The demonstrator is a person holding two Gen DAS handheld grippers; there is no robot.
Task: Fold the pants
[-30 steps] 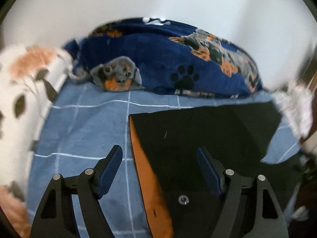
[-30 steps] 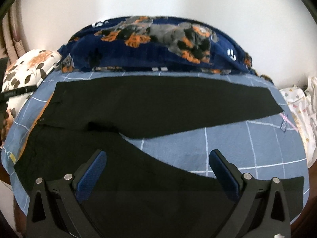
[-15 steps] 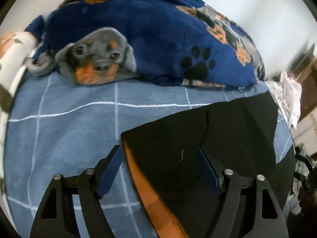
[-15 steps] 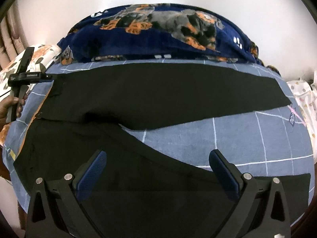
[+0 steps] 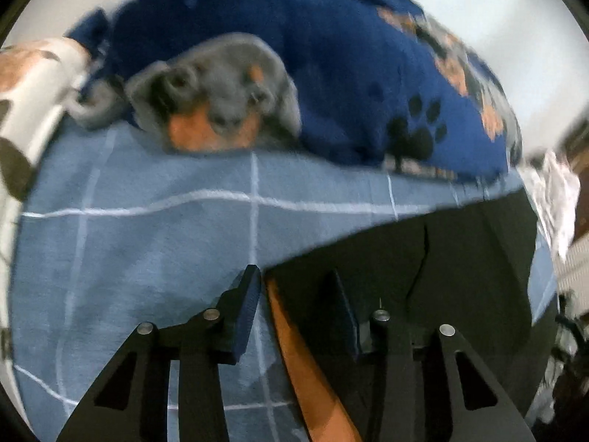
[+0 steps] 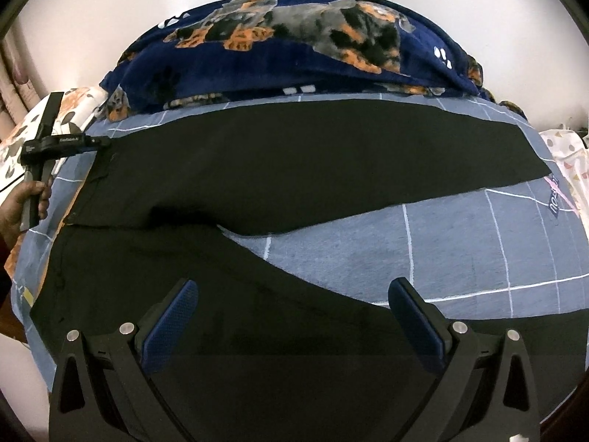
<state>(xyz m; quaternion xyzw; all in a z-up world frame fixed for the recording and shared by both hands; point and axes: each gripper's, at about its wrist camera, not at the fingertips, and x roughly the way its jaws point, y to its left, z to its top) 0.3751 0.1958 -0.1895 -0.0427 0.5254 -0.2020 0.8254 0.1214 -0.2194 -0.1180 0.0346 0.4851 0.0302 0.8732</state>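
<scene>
Black pants (image 6: 294,154) lie spread on a blue checked bed sheet (image 6: 460,250), legs apart in a V pointing right. In the left wrist view the pants' far waist corner (image 5: 386,276), with its orange inner waistband (image 5: 294,339), sits between the fingers of my left gripper (image 5: 294,287), whose jaws are partly closed around it with a gap still showing. The left gripper also shows at the far left of the right wrist view (image 6: 62,143). My right gripper (image 6: 294,302) is wide open and empty above the near leg.
A navy dog-print blanket (image 6: 294,48) is heaped along the far edge by the white wall. A floral pillow (image 5: 25,84) lies at the left. White dotted cloth (image 6: 567,158) sits at the right.
The left gripper's jaws have narrowed around the waistband corner and the view has moved closer, now blurred. The right gripper has stayed open, its view shifting slightly.
</scene>
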